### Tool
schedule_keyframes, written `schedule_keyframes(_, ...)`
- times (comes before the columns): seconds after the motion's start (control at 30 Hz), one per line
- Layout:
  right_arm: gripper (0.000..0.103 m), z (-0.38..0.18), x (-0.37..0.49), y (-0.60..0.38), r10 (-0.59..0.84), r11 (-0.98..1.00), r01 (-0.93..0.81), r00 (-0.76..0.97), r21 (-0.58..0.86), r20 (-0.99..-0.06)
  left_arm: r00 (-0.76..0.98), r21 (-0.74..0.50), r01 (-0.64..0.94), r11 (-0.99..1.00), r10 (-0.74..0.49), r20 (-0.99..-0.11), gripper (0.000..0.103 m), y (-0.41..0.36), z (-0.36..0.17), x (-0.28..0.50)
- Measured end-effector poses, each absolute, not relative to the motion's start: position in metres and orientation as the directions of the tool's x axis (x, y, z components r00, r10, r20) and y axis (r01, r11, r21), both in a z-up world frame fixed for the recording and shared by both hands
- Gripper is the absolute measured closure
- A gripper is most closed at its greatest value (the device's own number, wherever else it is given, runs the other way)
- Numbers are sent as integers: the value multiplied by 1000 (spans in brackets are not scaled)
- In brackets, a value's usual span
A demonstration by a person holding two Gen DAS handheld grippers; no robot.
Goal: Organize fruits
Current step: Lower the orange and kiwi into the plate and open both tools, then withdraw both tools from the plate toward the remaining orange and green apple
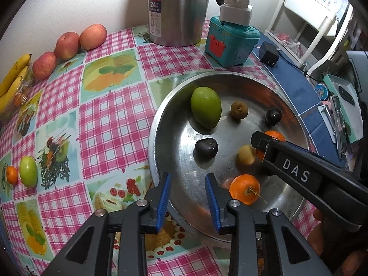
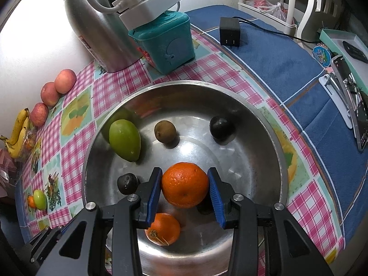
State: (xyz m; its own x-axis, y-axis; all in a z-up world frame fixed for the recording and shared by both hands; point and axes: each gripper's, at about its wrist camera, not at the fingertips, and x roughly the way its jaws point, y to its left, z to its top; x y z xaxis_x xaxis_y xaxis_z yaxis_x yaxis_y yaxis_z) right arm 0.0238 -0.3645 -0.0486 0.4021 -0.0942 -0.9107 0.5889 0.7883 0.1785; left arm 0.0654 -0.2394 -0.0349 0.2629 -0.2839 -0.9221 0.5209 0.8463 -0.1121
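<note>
A wide metal bowl stands on the surface, which has a glossy cloth of pink checks and food pictures. In the bowl lie a smooth green mango, a fuzzy brown kiwi, two dark round plums, a second kiwi and a small orange with a stem.

The right gripper points steeply down into the bowl. Its blue ribbed fingers are closed on a big orange with a dimpled skin; both pads touch its sides. This orange is in the lower middle of the right wrist view, over the bowl floor; whether it rests on the metal I cannot tell.

The left gripper also points steeply down, at the lower middle of its view, over the near rim of the bowl. Its fingers are apart with nothing between them.

Outside the bowl, at the lower left of the left wrist view, a green fruit and a tiny orange lie just beside each other. At the upper left are three red apples in a row and bananas. At the top stand a steel flask and a teal box with a white power strip on it.
</note>
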Motion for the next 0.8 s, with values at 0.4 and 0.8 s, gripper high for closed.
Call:
schedule_keyframes(0.4,61,-48,24,-364,-85,808,559,426,188,-901,285,-129,486,865,-296,-912,64,-223,-21,71)
schedule_keyframes(0.8,61,-47,23,-363,-79,826,531,442,190,-894,282,-136,367,920,-249,-926,63,-194,-23,89)
